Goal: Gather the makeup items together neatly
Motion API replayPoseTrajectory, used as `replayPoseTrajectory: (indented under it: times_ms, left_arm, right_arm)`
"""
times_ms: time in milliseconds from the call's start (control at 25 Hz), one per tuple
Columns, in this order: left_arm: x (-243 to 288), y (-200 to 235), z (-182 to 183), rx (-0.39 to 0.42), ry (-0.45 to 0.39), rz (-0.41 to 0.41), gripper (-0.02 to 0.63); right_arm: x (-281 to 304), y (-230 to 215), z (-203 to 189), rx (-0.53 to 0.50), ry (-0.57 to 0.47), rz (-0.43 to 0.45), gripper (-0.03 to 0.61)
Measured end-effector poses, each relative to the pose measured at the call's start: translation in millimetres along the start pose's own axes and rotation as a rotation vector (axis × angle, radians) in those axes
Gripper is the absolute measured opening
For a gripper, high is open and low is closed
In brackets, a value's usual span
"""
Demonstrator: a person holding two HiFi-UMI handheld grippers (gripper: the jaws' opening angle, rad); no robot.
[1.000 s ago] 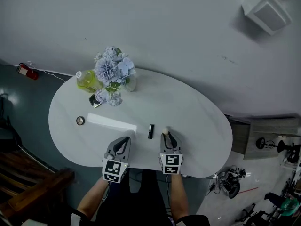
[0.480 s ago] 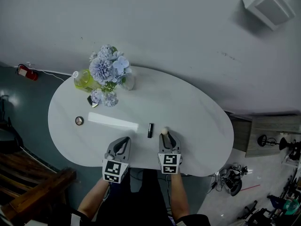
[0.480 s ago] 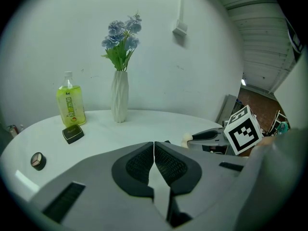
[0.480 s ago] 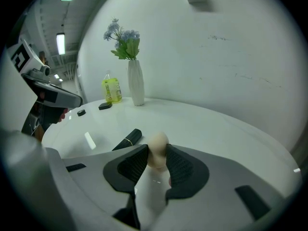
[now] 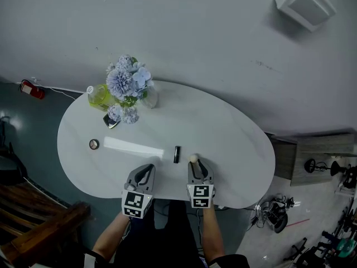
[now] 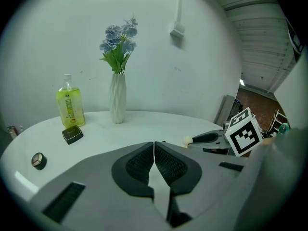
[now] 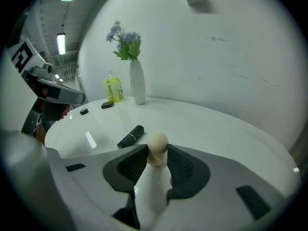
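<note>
My right gripper [image 5: 193,163] [image 7: 157,157] is shut on a beige, round-tipped makeup sponge [image 7: 157,146] with a white stem, and holds it just above the white oval table [image 5: 234,144] near the front edge. A black lipstick tube [image 5: 177,154] [image 7: 131,136] lies just to the left of it. My left gripper [image 5: 148,170] [image 6: 154,147] is shut and empty at the front edge. Farther left lie a small round case [image 5: 94,144] [image 6: 38,160] and a black compact [image 5: 111,121] [image 6: 72,134].
A white vase of blue flowers [image 5: 128,82] [image 6: 118,97] and a yellow-green bottle [image 5: 99,96] [image 6: 70,107] stand at the table's back left. A bright strip of light [image 5: 133,147] falls on the tabletop. Dark floor and furniture surround the table.
The head view has shifted slightly. Both grippers and the objects on the table keep their places.
</note>
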State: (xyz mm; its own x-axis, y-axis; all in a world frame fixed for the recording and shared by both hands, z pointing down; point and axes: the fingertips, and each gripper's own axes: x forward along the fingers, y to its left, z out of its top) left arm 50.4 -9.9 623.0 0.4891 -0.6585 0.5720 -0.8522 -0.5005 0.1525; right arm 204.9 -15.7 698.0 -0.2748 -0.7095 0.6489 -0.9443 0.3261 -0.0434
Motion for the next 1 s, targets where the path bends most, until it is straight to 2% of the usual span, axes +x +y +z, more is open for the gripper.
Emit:
replayPoseTrajectory:
  times_ms: [720, 1000]
  left_arm:
    - [-20.5, 0.0, 3.7, 0.007, -0.026, 0.016, 0.021]
    - [-27.5, -1.7, 18.0, 0.019, -0.06, 0.013, 0.021]
  right_arm:
    - [-12.3, 3.3, 10.6, -0.009, -0.047, -0.011, 0.124]
    - [-27.4, 3.9, 22.3, -0.016, -0.071, -0.027, 0.124]
